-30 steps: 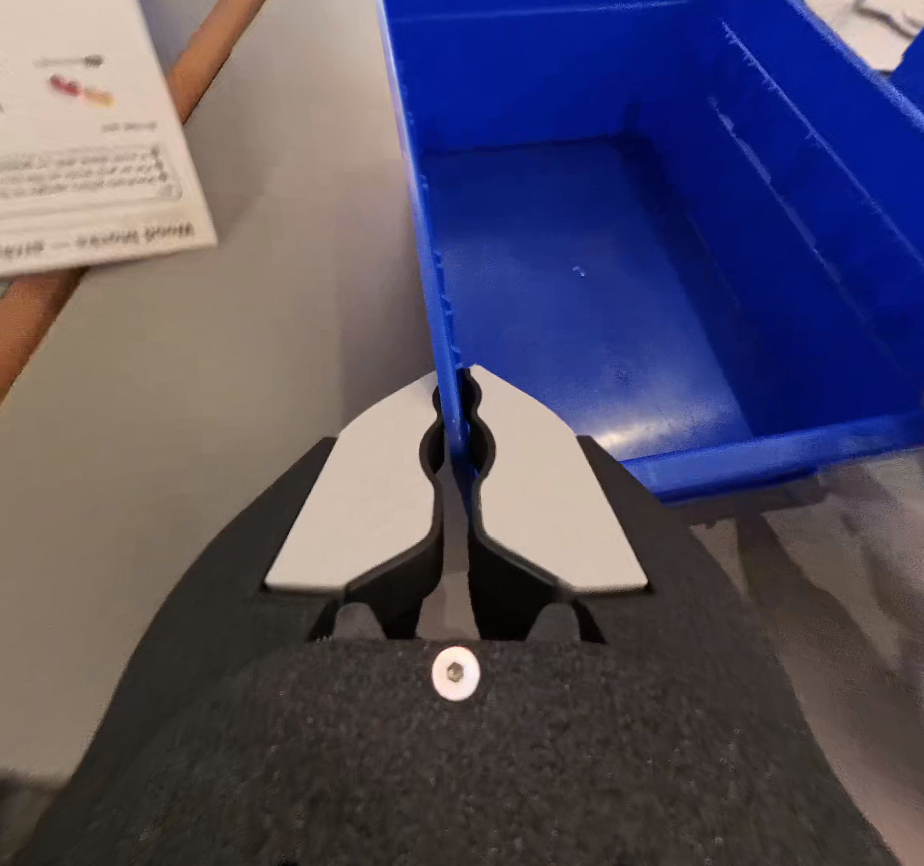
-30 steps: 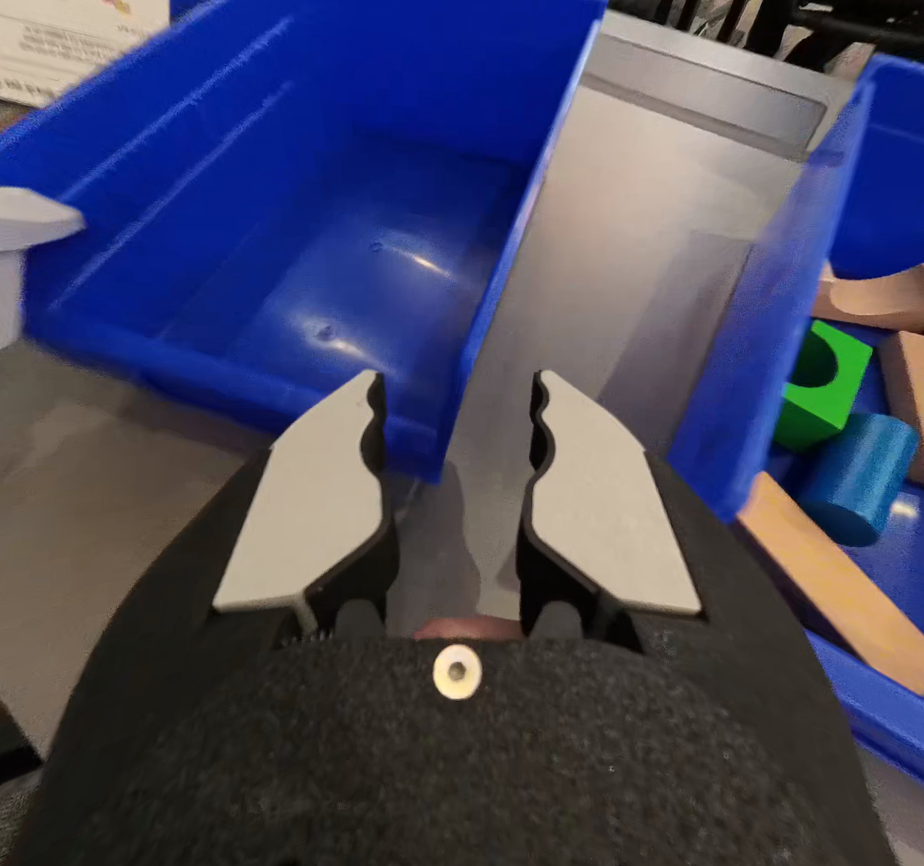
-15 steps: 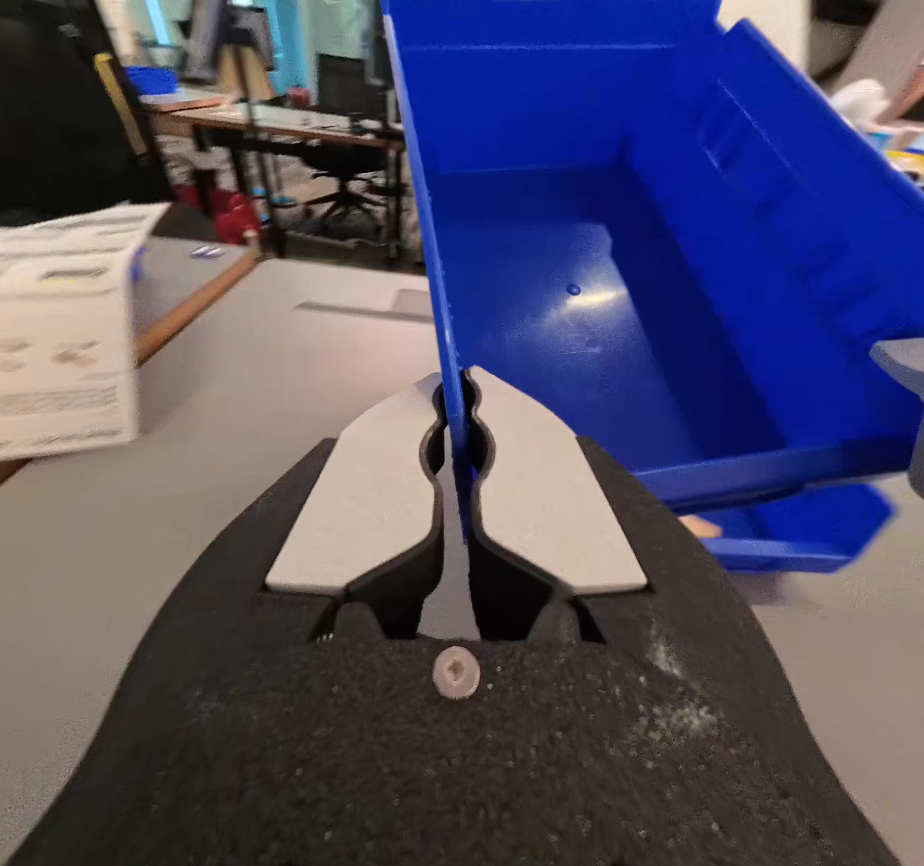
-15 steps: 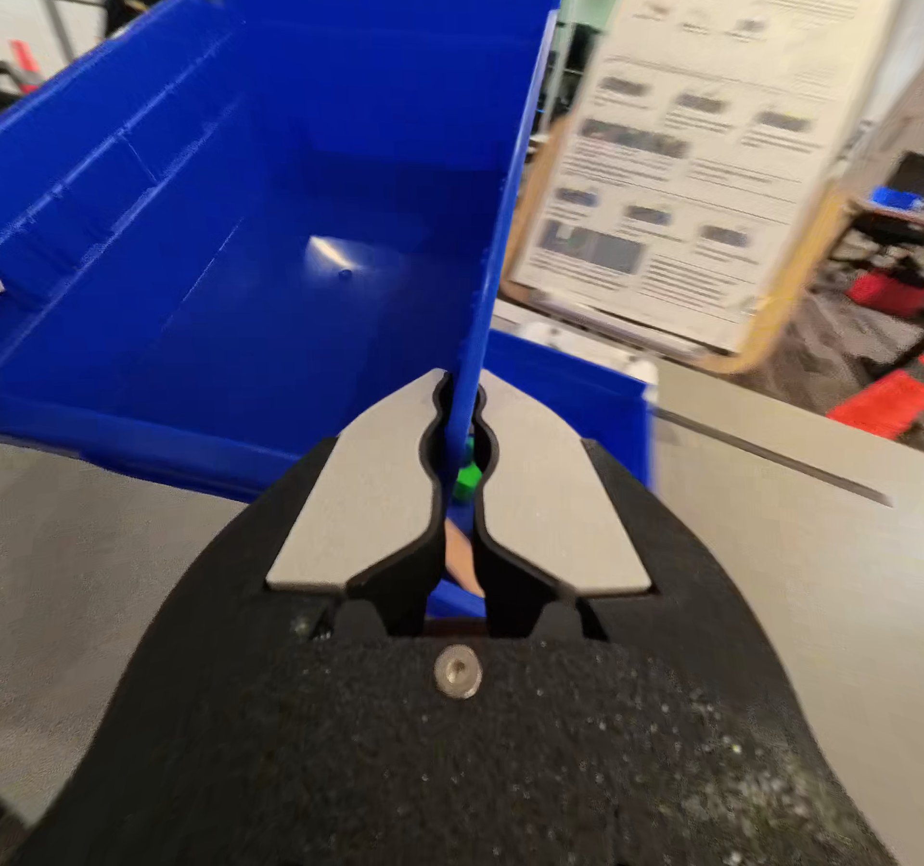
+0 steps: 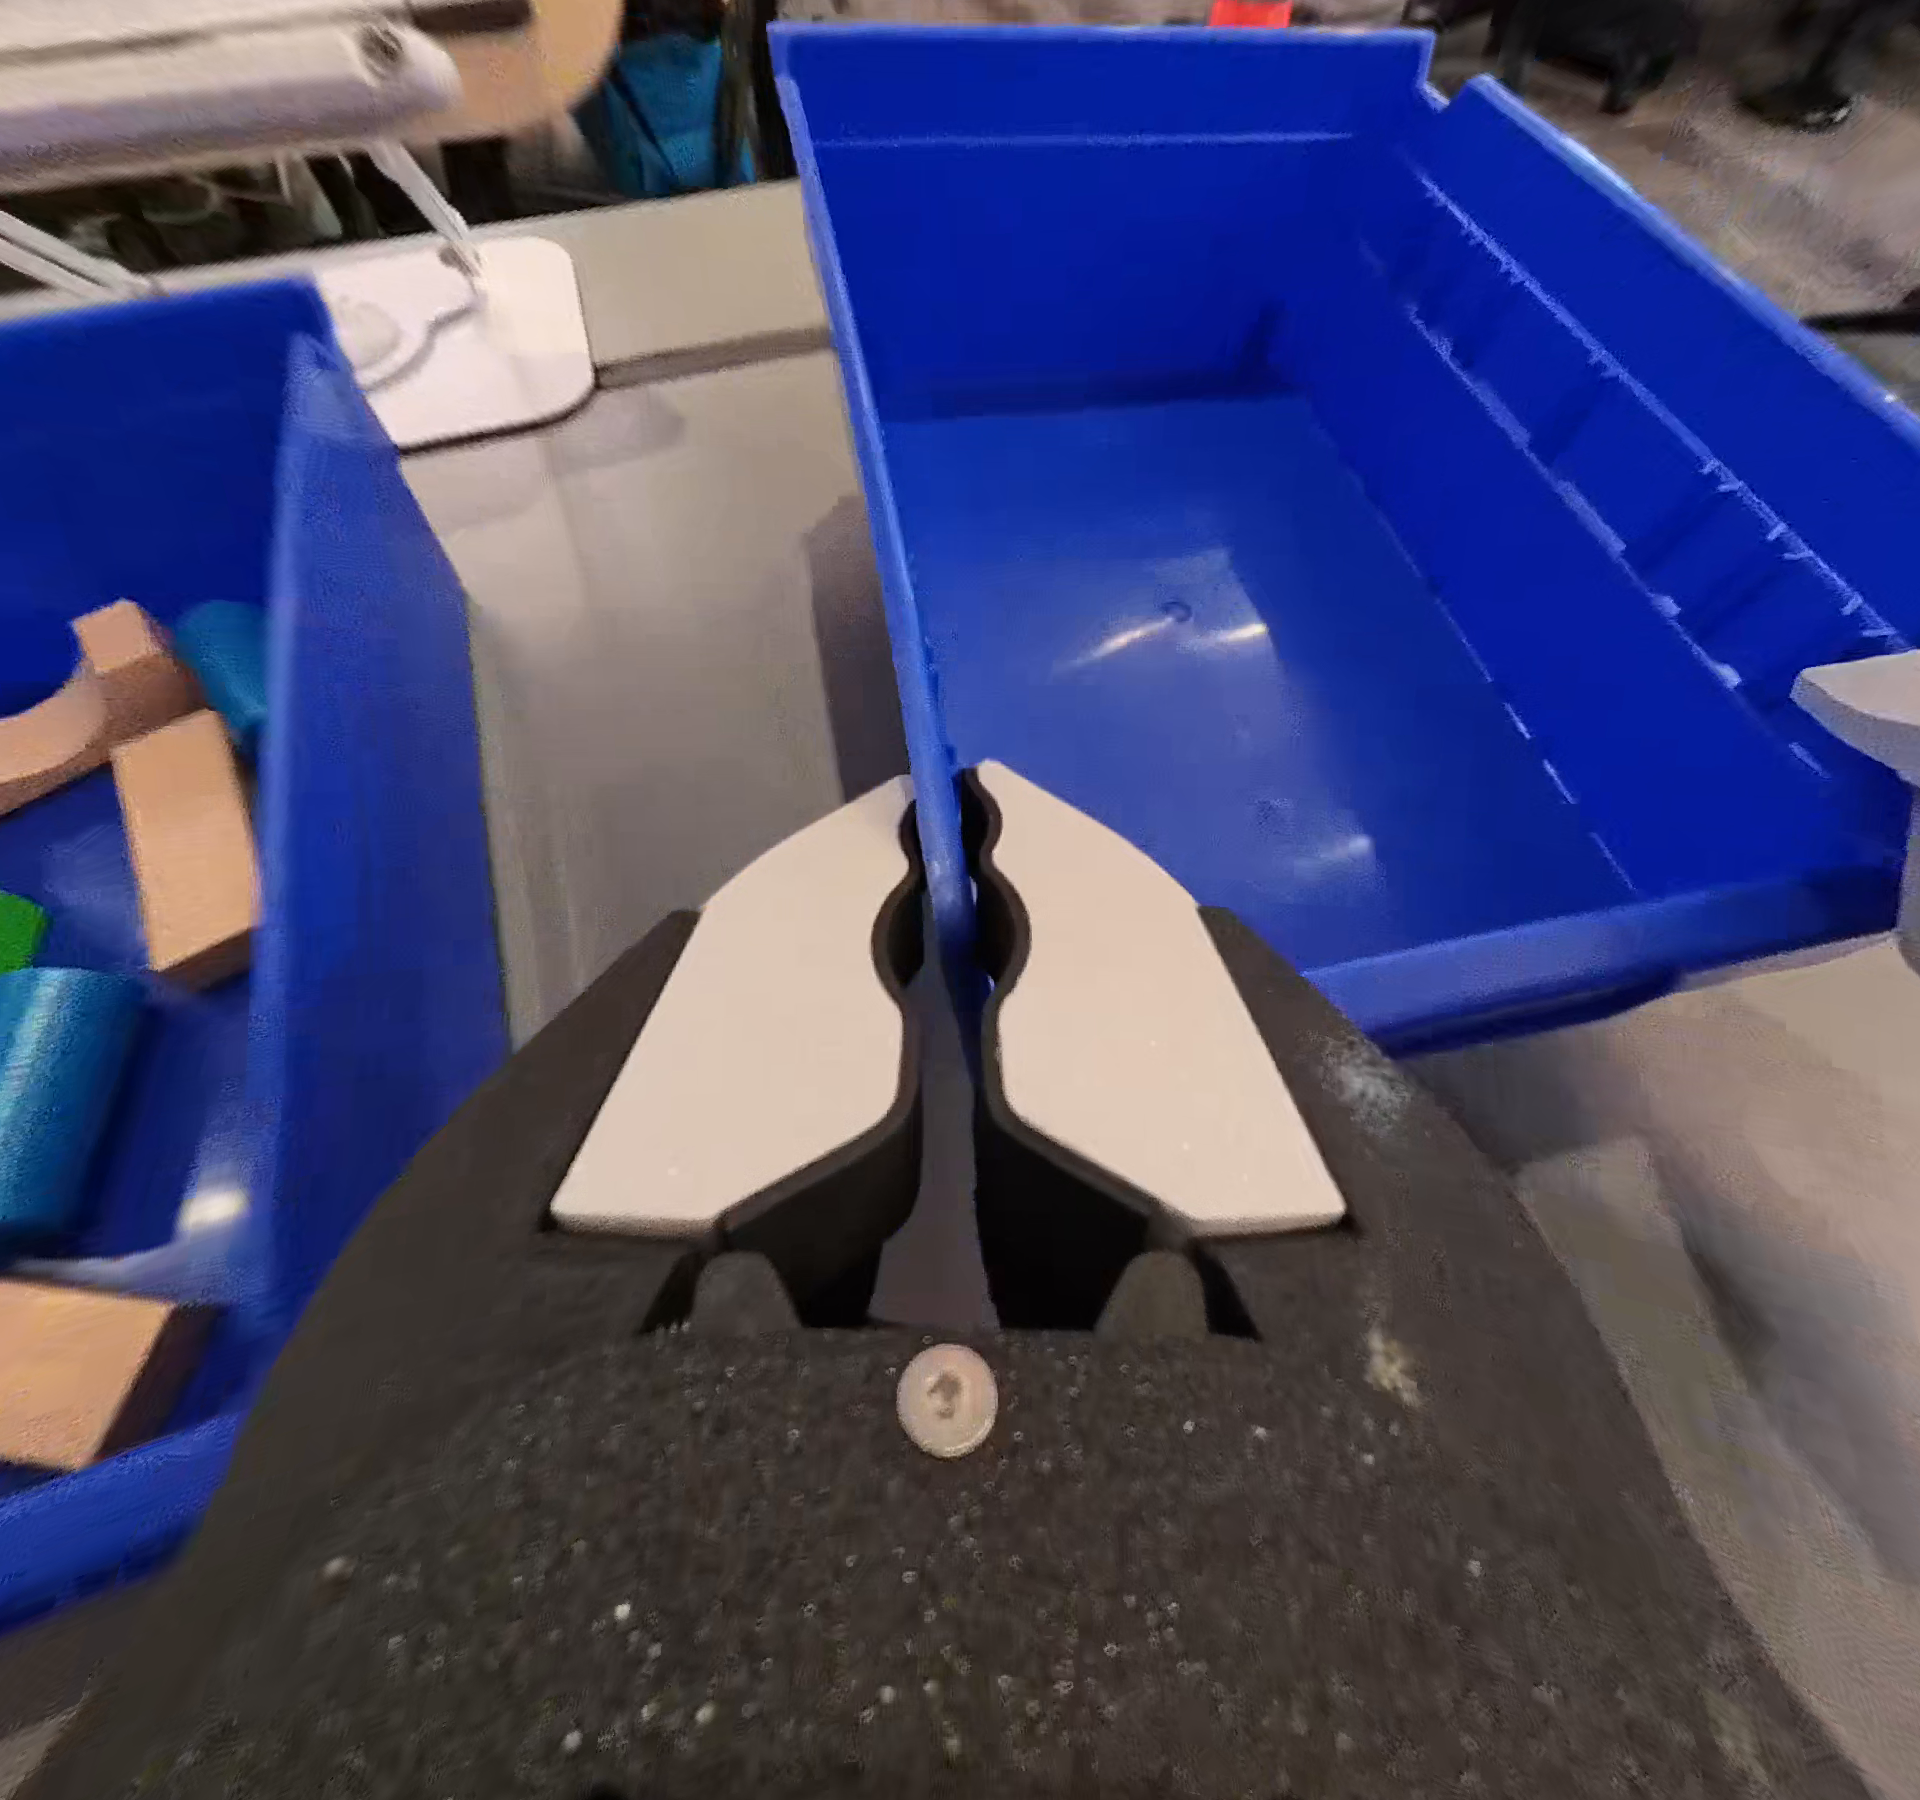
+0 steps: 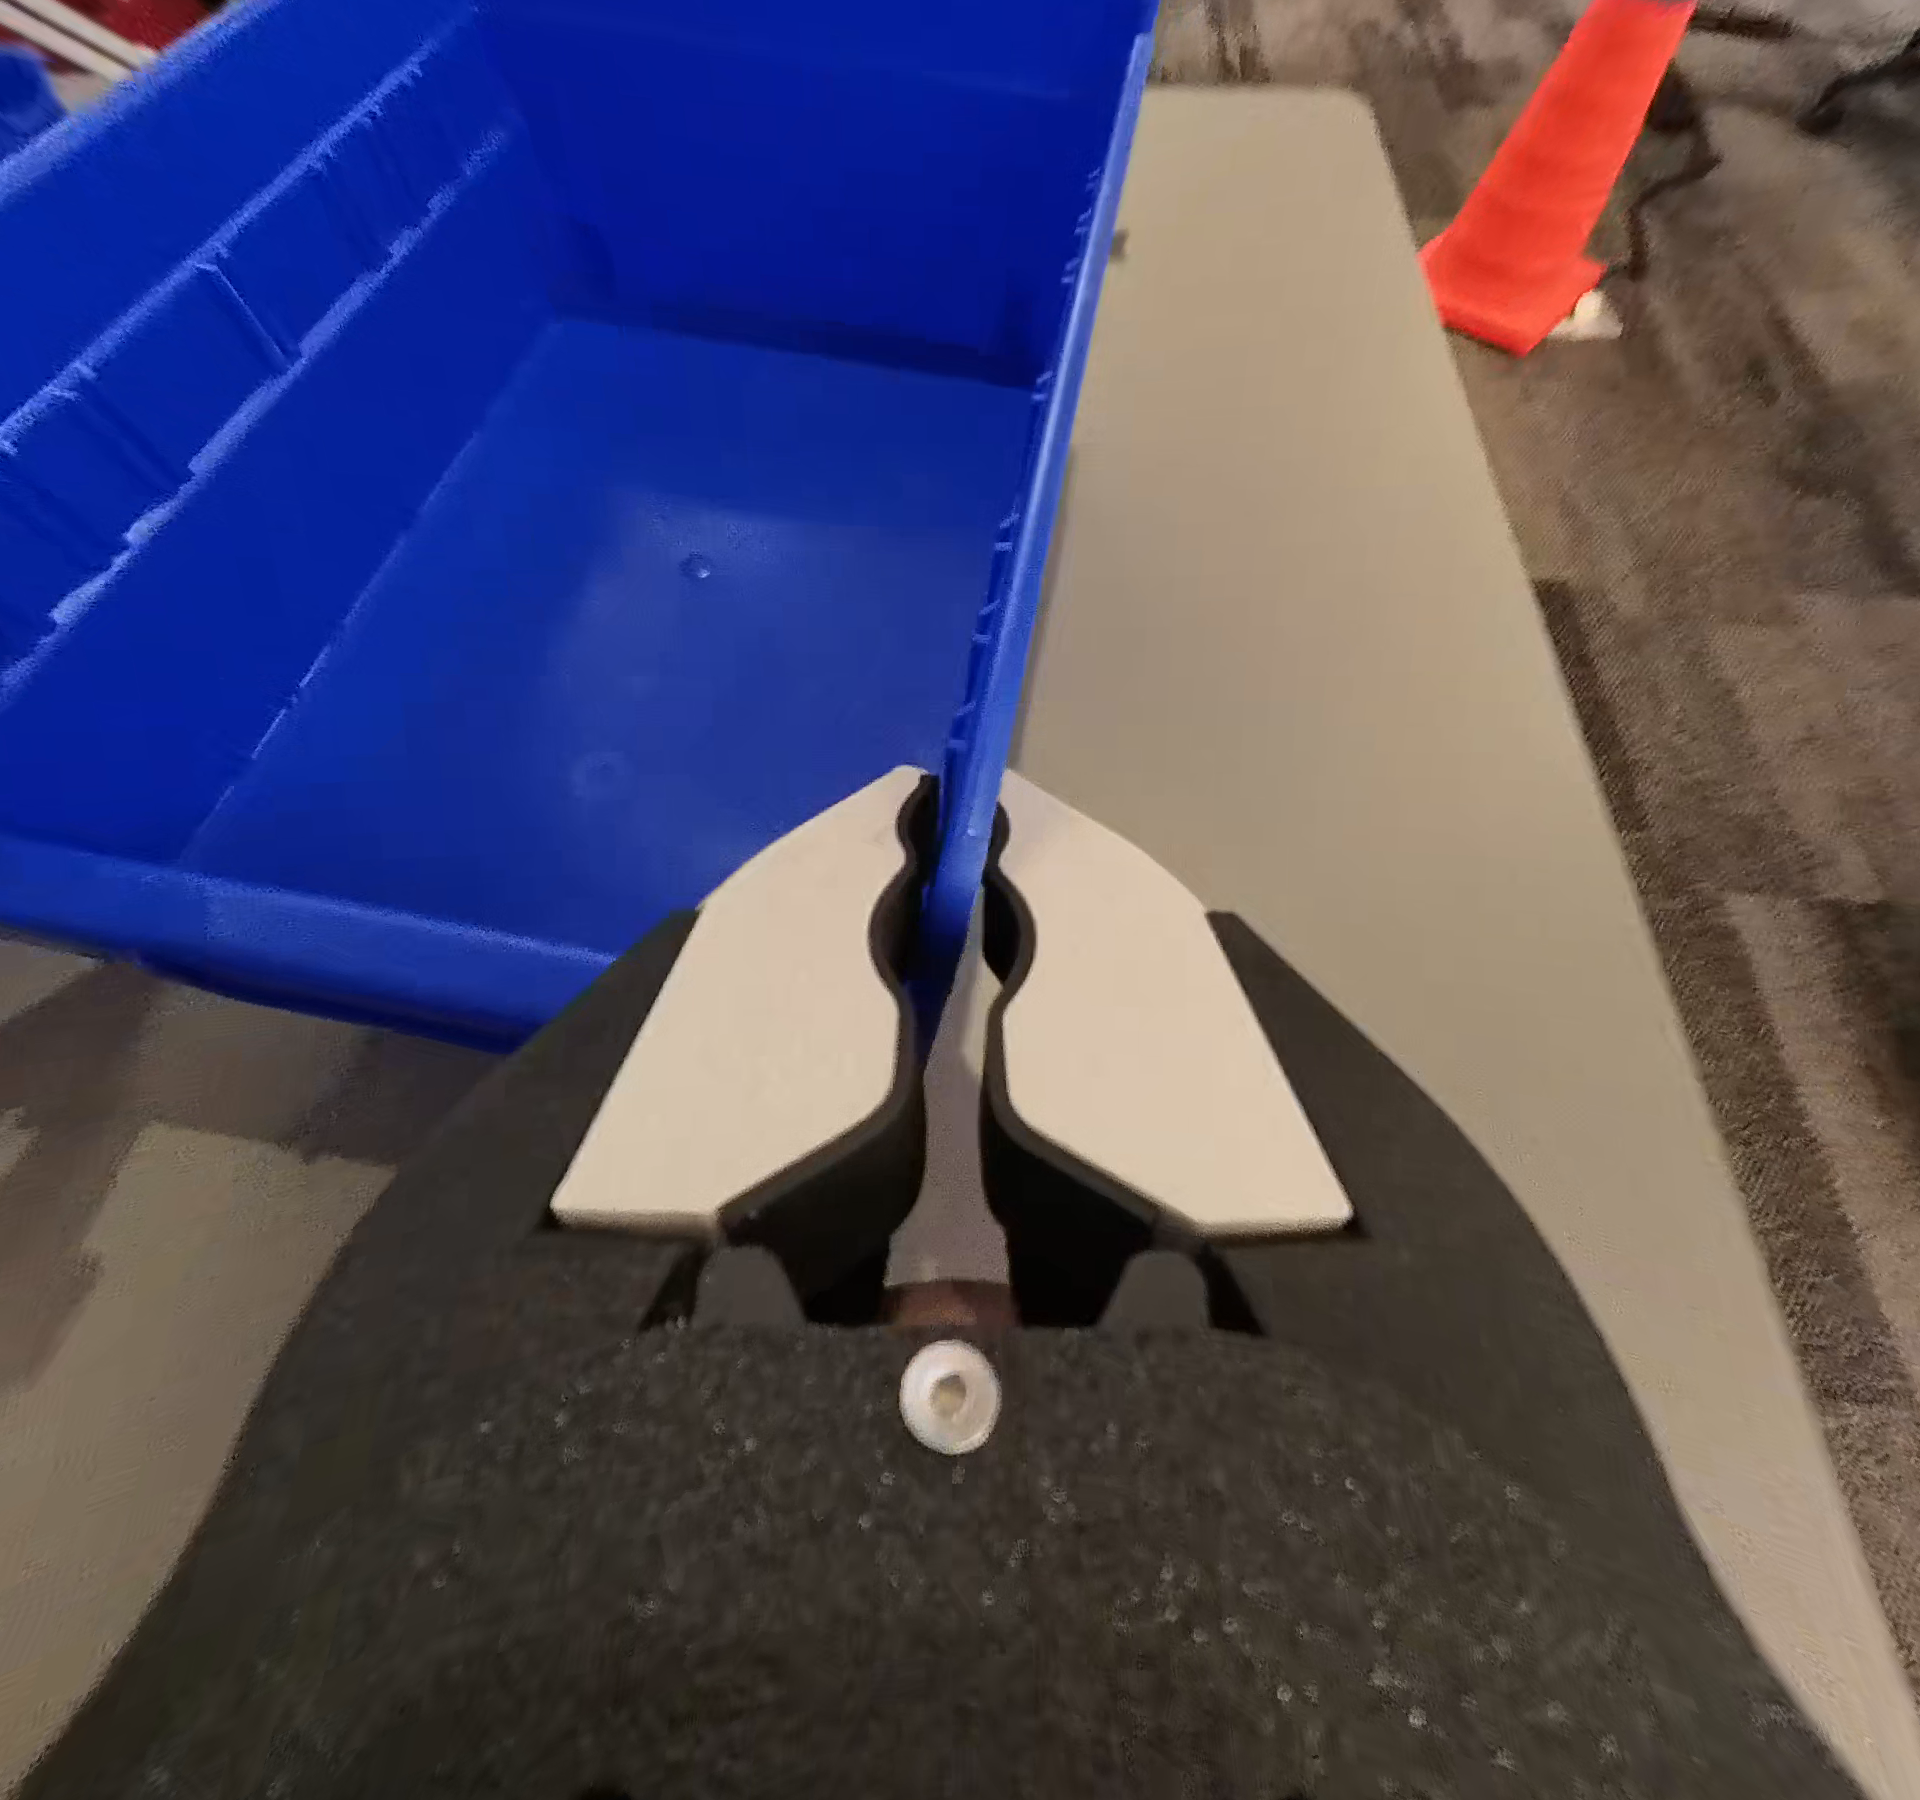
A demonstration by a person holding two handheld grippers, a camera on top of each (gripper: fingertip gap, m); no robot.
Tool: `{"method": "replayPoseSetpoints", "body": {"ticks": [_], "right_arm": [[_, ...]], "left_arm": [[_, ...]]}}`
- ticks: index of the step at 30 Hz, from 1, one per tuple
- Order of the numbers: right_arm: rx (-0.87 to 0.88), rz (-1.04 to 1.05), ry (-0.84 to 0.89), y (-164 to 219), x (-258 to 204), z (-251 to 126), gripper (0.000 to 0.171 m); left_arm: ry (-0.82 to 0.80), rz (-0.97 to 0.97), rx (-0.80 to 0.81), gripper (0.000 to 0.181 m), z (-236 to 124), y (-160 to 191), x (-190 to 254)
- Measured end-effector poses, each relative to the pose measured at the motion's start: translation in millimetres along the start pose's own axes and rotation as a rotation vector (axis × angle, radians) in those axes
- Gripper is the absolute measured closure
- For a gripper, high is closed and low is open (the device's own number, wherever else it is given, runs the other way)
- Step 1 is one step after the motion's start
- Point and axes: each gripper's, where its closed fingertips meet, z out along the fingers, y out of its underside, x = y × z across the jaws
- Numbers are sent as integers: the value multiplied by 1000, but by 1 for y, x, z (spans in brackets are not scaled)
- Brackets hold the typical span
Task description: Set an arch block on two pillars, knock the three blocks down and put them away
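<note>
Both grippers carry an empty blue bin between them. The left gripper has its fingers closed on the bin's left wall near the front corner, and the right gripper has its fingers pinched on the right wall. A grey tip of the right gripper shows at the right edge of the left wrist view. The blocks are not out yet: wooden blocks, blue cylinders and a green piece lie in a second blue bin to the left, on the grey surface. This looks like preparation, placing the empty bin before building starts. Next, both grippers should probably lower it level and release together. Whether the bin's base touches the surface is hard to tell. The second bin is cut off, so an arch block cannot be singled out with certainty. An orange cone stands on the floor beyond.
</note>
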Motion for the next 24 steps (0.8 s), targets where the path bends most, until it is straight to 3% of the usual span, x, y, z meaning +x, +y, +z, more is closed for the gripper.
{"method": "replayPoseSetpoints", "body": {"ticks": [6, 9, 11, 12, 15, 18, 21, 24], "right_arm": [[8, 72, 79, 4, 27, 19, 168], [63, 109, 71, -4, 33, 14, 162], [140, 57, 146, -26, 42, -13, 146], [206, 42, 157, -44, 38, -30, 144], [405, 10, 17, -99, -22, -68, 127], [428, -17, -195, -114, -122, -68, 105], [308, 12, -373, -82, -224, -34, 92], [141, 40, -378, -29, -289, 8, 95]], "left_arm": [[67, -67, 4, 170, 18, 19, 25], [180, -55, -24, 143, 8, 15, 40], [301, -59, -1, 117, -21, -1, 42], [340, -32, 28, 116, -41, -11, 37], [287, 97, 118, 108, -94, -34, -23], [93, 117, 117, 106, -120, -25, -133], [-153, 93, 60, 103, -122, 10, -247], [-171, 7, -37, 101, -104, 54, -292]]}}
